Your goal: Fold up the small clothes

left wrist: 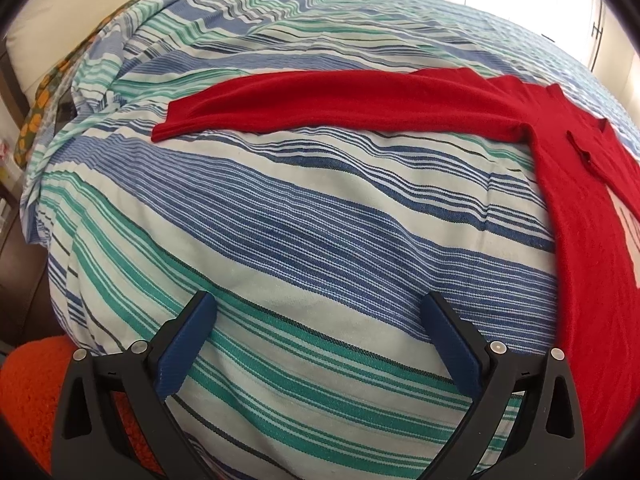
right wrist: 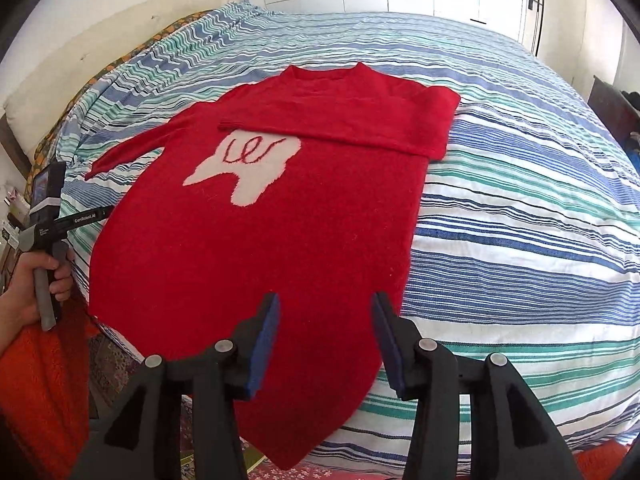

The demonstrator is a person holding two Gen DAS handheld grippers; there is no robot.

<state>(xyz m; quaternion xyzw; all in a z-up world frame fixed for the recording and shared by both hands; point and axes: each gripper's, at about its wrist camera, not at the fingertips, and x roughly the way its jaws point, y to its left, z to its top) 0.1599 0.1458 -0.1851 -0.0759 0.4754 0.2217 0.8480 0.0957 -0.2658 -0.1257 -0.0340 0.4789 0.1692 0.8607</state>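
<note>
Red sweater (right wrist: 256,240) lies flat on striped bedspread (right wrist: 520,220), right sleeve (right wrist: 340,124) folded across chest, left sleeve (left wrist: 320,100) stretched out ahead of left gripper (left wrist: 316,312). Left gripper spread wide, empty, over bare bedspread. Right gripper (right wrist: 326,308) spread, empty, above sweater's hem.

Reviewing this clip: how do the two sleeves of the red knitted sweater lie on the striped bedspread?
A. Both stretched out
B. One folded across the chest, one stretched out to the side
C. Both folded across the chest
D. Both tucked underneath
B: in the right wrist view, one sleeve of the red knitted sweater lies across the chest above the white motif, while the other sleeve extends onto the striped bedspread.
</note>
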